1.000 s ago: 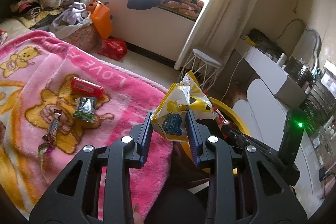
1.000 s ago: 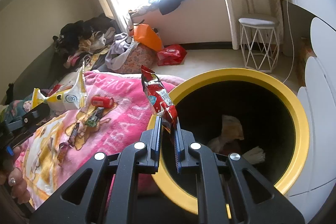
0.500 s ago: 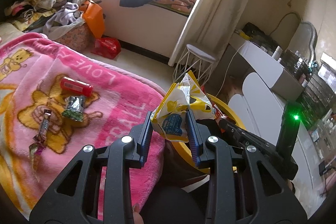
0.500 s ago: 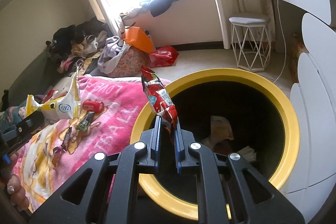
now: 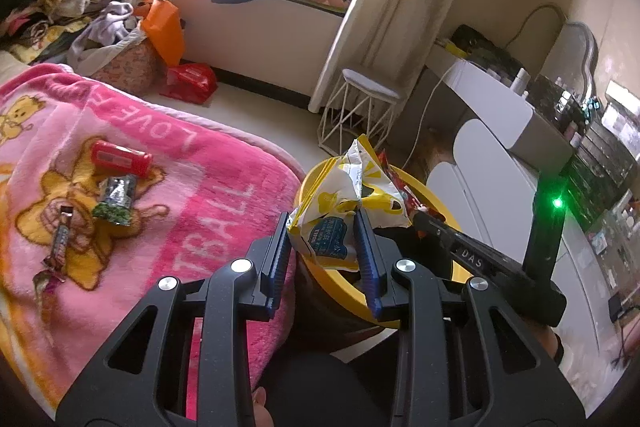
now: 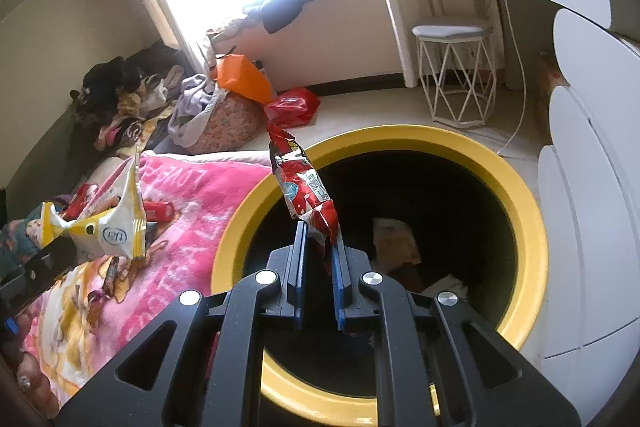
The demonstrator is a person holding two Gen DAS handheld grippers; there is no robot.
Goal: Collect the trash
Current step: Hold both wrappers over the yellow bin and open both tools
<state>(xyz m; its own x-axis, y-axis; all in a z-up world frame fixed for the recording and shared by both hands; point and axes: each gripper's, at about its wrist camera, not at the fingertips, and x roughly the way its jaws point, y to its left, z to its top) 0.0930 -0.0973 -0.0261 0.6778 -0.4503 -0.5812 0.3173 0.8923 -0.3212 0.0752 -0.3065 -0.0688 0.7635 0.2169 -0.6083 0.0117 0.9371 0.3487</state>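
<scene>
My left gripper (image 5: 322, 225) is shut on a crumpled yellow and white snack bag (image 5: 348, 203), held just over the near rim of the yellow-rimmed bin (image 5: 440, 207). That bag (image 6: 108, 227) also shows at the left of the right wrist view. My right gripper (image 6: 318, 231) is shut on a red wrapper (image 6: 300, 183) that stands up over the open mouth of the bin (image 6: 520, 195). Crumpled paper (image 6: 394, 239) lies in the bin's dark bottom. On the pink blanket (image 5: 200, 195) lie a red packet (image 5: 120, 159), a green wrapper (image 5: 114, 201) and a candy bar wrapper (image 5: 58, 247).
A white wire stool (image 6: 456, 75) stands on the floor beyond the bin. White rounded furniture (image 6: 592, 187) borders the bin on the right. An orange bag (image 5: 164, 27), a red bag (image 5: 190, 81) and heaps of clothes (image 5: 60, 7) lie by the window wall.
Both grippers have drifted toward the bin with their wrappers still held. The bin mouth fills more of the right wrist view, and the blanket has slid left in the left wrist view.
</scene>
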